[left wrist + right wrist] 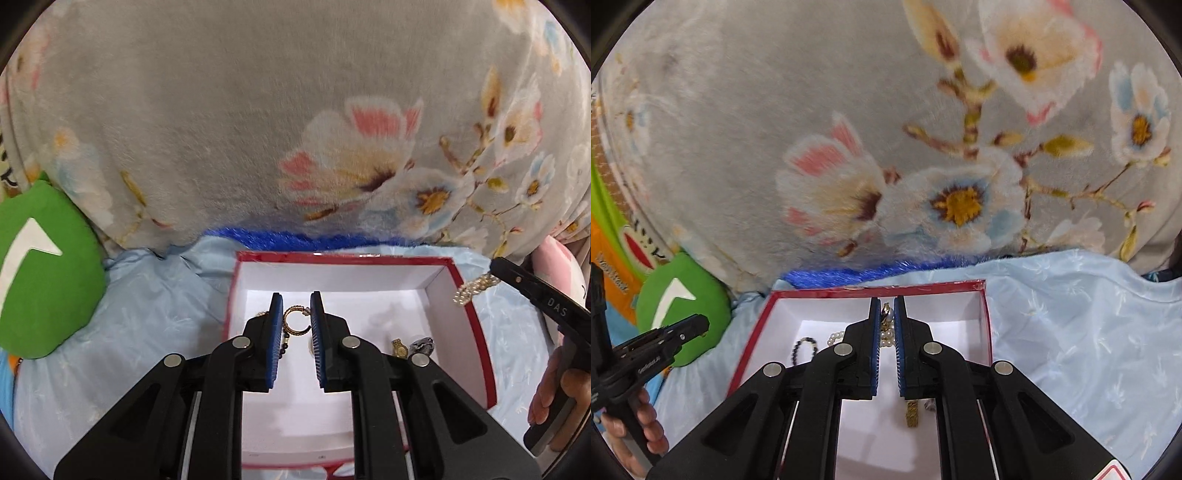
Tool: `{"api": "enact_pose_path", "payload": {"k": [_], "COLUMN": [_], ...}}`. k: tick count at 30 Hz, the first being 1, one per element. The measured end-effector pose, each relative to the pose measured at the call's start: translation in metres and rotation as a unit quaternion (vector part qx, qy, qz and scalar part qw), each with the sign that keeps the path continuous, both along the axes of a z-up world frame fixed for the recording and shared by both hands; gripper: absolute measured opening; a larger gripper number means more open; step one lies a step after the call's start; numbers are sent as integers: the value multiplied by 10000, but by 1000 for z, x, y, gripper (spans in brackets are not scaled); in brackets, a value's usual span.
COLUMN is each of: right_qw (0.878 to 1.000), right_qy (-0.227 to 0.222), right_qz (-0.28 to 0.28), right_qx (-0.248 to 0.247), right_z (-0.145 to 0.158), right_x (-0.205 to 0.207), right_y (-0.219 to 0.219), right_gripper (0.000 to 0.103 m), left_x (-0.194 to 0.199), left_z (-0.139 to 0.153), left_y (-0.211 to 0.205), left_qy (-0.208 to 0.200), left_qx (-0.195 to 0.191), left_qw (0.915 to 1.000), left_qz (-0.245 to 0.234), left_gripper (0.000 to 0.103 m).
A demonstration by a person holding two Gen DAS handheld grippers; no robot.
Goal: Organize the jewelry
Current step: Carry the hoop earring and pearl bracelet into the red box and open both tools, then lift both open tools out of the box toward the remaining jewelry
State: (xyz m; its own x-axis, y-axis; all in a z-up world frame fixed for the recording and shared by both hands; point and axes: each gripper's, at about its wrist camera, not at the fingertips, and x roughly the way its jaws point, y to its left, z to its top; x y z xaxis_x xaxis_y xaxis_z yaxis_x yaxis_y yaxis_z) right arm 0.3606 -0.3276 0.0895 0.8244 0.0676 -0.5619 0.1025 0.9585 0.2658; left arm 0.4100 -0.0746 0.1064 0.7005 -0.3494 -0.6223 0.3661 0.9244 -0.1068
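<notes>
Gold ring (296, 320), an open hoop, sits between the blue pads of the left gripper (296, 314), clamped above the red-edged white box (443, 291). Over the same box the right gripper (886, 325) is closed on a pearl strand (885, 334) that dangles past the box's right wall. Inside the box lie a dark bead bracelet (803, 349) and a gold watch (398, 347). Outside it, pale blue bedsheet (1071, 332) spreads beneath, a grey floral blanket (258, 129) rises behind, and a green cushion (40, 273) lies to its left.
</notes>
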Motion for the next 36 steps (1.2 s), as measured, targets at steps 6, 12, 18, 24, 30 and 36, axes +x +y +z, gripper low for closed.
{"api": "enact_pose_path", "payload": {"k": [6,12,18,24,30,36], "right_qw": [9988,9983,9983,9991,9977,9974], "right_qy": [452,547,399,-120,-469,-191], "right_qz": [-2,44,64,190,479,692], "right_qx": [-169,-205,-409,-353,-136,14], "right_z": [-36,-49,-44,-20,-5,-32], "right_x": [40,57,51,-8,-108,-212], "right_y": [7,11,17,22,28,48], "right_gripper": [6,7,22,30,33,34], "left_x": [30,40,37,8,-51,-132], "left_z": [-44,-65,-61,-41,-35,-59], "left_y": [-21,-27,-19,-2,26,47], "left_qy": [457,594,374,-15,-3,365], "left_qx": [219,334,251,231,130,152], "left_qw": [9987,9975,9976,9979,9985,9988], "left_qz": [82,174,524,600,531,277], "left_gripper": [15,16,75,77,77,77]}}
